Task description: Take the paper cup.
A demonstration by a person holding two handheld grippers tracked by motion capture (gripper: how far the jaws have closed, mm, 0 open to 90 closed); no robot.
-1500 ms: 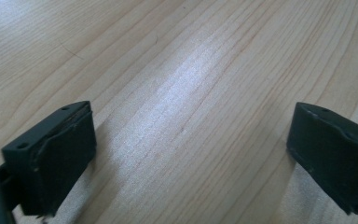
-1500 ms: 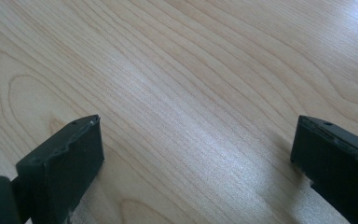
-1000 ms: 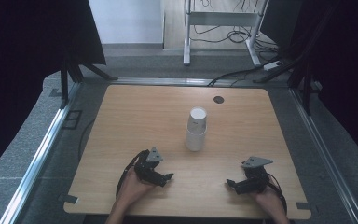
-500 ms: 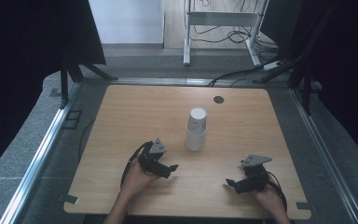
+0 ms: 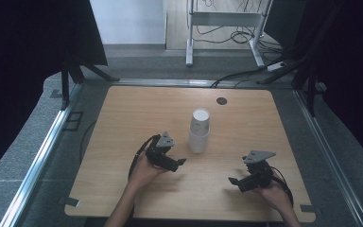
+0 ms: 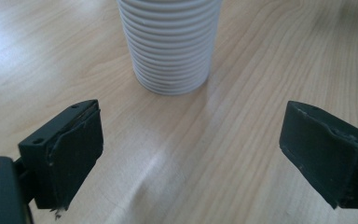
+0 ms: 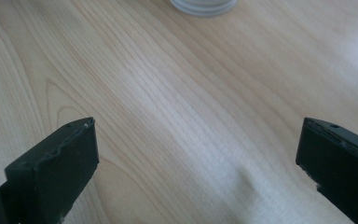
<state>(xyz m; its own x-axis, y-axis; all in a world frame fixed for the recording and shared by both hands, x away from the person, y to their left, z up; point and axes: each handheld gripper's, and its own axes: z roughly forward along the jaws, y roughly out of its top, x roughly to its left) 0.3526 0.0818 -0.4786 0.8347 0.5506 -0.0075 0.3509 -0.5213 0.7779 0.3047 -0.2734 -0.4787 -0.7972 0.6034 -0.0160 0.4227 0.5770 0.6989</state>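
A stack of white ribbed paper cups stands upright near the middle of the wooden table. My left gripper hovers just left of and in front of the stack, jaws open and pointing at it. In the left gripper view the cups rise a short way beyond the left gripper, with only bare wood between the jaws. My right gripper is near the front right of the table, open and holding nothing. Seen from the right gripper, the base of the cups sits at the top edge.
A small dark round disc lies on the table near its back edge. Metal rails run along both sides of the table. A white stand and cables are on the floor behind.
My left gripper has moved right and a little up, closer to the cup stack. The right gripper has risen slightly. The cups have not moved.
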